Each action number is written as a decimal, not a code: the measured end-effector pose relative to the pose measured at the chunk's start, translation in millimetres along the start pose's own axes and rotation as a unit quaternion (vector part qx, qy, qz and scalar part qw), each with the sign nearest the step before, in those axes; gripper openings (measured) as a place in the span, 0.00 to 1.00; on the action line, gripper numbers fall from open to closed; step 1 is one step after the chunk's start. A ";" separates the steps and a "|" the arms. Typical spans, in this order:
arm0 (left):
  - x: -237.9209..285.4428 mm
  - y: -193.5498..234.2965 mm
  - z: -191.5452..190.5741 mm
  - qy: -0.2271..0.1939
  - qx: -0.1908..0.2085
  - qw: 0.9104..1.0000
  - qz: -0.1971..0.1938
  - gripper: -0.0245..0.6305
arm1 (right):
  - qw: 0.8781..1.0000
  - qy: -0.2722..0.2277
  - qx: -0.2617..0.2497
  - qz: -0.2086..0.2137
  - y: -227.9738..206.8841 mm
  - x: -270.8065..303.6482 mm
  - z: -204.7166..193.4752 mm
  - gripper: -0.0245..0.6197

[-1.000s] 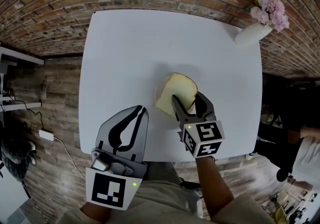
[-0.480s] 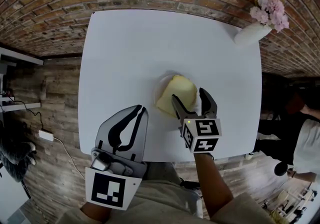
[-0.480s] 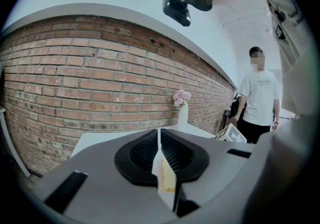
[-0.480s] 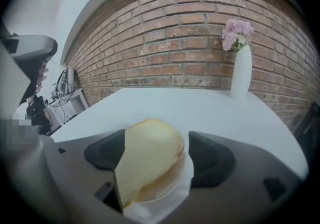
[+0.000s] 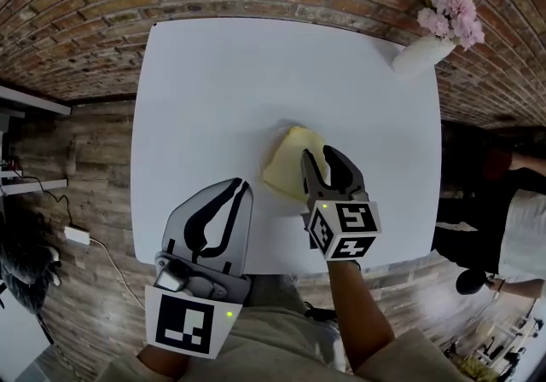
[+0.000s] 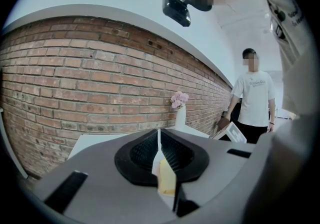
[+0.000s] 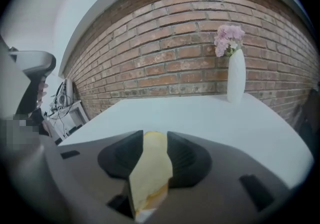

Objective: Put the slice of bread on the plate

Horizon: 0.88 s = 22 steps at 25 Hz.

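Bread slice (image 5: 286,164) lies low over the white surface (image 5: 213,90), its edge clamped by the right gripper (image 5: 321,160). Left gripper (image 5: 217,217) is closed on nothing. Plate is too pale to make out. I judge that placing is nearly done and only the release remains.

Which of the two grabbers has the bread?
The right gripper: its jaws are closed on the slice of bread. The left gripper has its jaws shut together with nothing between them.
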State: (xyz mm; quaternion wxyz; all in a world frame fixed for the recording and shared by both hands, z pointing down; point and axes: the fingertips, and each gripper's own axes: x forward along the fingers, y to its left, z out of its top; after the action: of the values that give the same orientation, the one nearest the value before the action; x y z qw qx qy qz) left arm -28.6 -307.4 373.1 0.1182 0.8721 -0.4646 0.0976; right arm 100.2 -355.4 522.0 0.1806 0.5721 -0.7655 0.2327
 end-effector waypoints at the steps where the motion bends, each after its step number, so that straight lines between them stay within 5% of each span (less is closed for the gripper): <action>1: -0.5 -1.3 0.7 -0.001 0.001 1.000 -0.001 0.08 | 1.000 -0.008 0.008 0.000 0.2 -1.6 3.9 0.25; 9: -7.6 -19.7 11.9 -0.018 0.007 1.000 -0.019 0.08 | 0.997 -0.071 0.007 -0.025 2.3 -31.6 44.7 0.08; 22: -42.0 -59.3 43.0 -0.054 0.015 0.997 -0.050 0.08 | 0.980 -0.181 -0.076 -0.012 50.9 -152.2 109.3 0.05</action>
State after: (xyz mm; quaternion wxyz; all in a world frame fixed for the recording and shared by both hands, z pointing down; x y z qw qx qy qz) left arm 0.4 -255.0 313.5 0.0848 0.9000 -0.4244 0.0514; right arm 92.9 -284.4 341.5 0.0847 0.5989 -0.7938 0.0640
